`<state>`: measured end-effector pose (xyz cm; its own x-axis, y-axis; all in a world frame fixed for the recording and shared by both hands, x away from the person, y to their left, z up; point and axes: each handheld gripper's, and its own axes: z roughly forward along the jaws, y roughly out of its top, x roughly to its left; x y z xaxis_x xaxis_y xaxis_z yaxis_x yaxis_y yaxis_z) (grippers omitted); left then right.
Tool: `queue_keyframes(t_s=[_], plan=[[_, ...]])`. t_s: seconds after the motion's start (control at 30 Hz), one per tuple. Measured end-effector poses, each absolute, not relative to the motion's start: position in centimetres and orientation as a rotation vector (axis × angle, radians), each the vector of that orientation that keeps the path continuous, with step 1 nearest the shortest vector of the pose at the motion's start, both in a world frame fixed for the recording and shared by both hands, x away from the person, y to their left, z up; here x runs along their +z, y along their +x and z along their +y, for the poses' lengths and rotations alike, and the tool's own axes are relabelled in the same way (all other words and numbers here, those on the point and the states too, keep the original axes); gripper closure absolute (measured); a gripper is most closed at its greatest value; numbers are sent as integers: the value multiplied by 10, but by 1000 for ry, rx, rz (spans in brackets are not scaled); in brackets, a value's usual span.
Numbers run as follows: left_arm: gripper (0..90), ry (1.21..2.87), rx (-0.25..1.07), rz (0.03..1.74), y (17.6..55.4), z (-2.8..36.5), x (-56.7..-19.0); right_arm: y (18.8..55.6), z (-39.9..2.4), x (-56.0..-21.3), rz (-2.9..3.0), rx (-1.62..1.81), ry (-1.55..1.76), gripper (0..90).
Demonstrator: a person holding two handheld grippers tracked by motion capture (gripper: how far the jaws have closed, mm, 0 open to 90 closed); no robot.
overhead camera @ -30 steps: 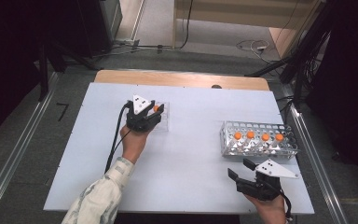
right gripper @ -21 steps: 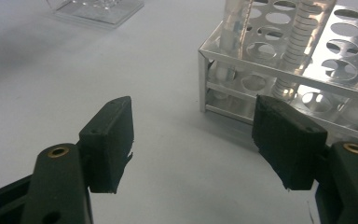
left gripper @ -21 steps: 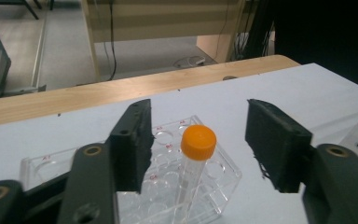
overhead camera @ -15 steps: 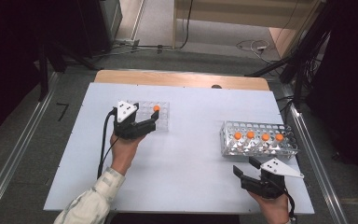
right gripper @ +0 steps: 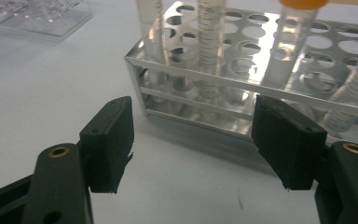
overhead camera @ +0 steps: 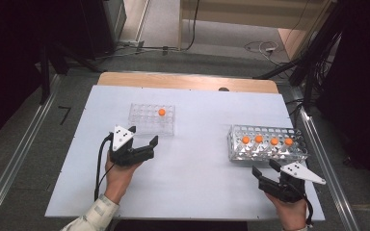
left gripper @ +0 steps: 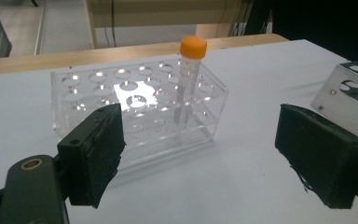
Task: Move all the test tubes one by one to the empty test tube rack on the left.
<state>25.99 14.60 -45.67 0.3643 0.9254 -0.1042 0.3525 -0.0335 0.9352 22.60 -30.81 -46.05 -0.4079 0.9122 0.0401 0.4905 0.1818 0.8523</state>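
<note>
One orange-capped tube (overhead camera: 161, 113) stands upright in the clear rack (overhead camera: 152, 119) at centre left of the high view, in a hole toward the rack's right end. The left gripper (overhead camera: 143, 136) sits just below that rack in the frame; its jaws have just been opening and now stand wide apart with nothing between them, the tube well clear of the pads. At lower right, the right gripper (overhead camera: 265, 168) hangs just in front of the metal rack (overhead camera: 267, 143), jaws spread and empty, with four more capped tubes (overhead camera: 266, 140) standing in a row along the rack's middle. The risk I'd watch is on the right: those tubes stand close together, so a wide jaw coming in could catch a neighbour and tilt it, or shove the whole light rack across the white table (overhead camera: 197, 192). A grip low on the smooth wall might slip as the tube lifts. On the left, a careless sweep could knock the clear rack and tip its lone tube.
</note>
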Motion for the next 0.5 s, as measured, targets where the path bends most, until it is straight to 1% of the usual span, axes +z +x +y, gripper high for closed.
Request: queue_keyframes(t_s=[0.3, 0.5], plan=[[145, 1599, 688, 1174, 245, 154, -463, 233, -327, -458, 1872, 1092, 1370, 287], [127, 1633, 681, 1169, 240, 155, -470, 239, -338, -457, 1796, 1062, 1392, 317]])
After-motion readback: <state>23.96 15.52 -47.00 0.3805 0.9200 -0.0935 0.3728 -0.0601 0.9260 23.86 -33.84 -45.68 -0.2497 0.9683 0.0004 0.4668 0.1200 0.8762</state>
